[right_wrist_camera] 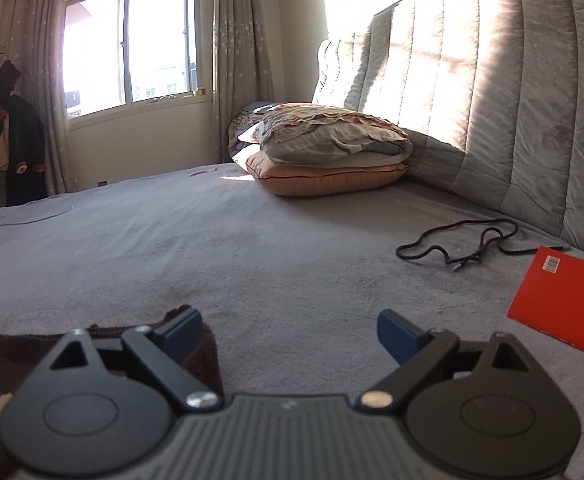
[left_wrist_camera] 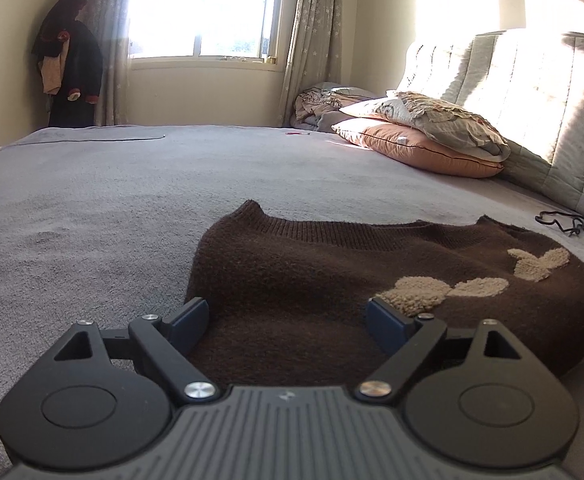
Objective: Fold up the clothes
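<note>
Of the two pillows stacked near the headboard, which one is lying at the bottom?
The plain orange pillow with dark piping is at the bottom, flat on the bed. The grey patterned pillow with a frilled edge rests on top of it.

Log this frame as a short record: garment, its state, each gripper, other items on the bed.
garment: brown sweater with beige motifs
state: lying flat on the grey bed, ribbed hem towards the window
left gripper: open, over the sweater, nothing gripped
right gripper: open, over bare bed beside the sweater's edge
other items: red booklet, black cord, stacked pillows
</note>
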The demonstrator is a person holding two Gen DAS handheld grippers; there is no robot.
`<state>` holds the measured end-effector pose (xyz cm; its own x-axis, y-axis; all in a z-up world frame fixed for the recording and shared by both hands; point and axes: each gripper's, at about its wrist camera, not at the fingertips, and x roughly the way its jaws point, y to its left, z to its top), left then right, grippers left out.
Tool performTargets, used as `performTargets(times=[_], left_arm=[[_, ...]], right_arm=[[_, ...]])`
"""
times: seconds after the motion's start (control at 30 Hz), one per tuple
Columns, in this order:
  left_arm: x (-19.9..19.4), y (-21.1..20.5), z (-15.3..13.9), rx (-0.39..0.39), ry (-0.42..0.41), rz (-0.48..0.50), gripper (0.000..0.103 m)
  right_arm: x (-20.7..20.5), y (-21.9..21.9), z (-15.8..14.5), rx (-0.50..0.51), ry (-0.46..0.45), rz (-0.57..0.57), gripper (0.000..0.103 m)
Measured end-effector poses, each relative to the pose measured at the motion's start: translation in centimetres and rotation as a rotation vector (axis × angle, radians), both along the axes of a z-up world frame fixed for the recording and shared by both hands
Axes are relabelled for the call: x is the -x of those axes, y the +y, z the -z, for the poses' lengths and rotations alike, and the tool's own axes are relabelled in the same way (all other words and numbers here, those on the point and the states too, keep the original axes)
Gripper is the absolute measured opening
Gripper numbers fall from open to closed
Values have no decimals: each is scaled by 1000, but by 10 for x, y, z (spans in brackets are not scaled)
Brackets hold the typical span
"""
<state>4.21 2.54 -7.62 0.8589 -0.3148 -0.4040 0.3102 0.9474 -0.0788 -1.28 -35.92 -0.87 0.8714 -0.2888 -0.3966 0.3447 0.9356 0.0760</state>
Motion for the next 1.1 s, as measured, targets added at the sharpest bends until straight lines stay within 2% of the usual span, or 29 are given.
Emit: performTargets(times=[0.53,0.73,1.1], left_arm=[[-1,-1,-1,5,4,0,90],[-1,0,-1,6,4,0,90],[-1,1,-1,6,4,1,90]], right_arm=[[6,-18,-3,-78,-16,40,96],[5,-25,0,-179,-2,11,96],[5,-25,0,-230,-2,19,96]])
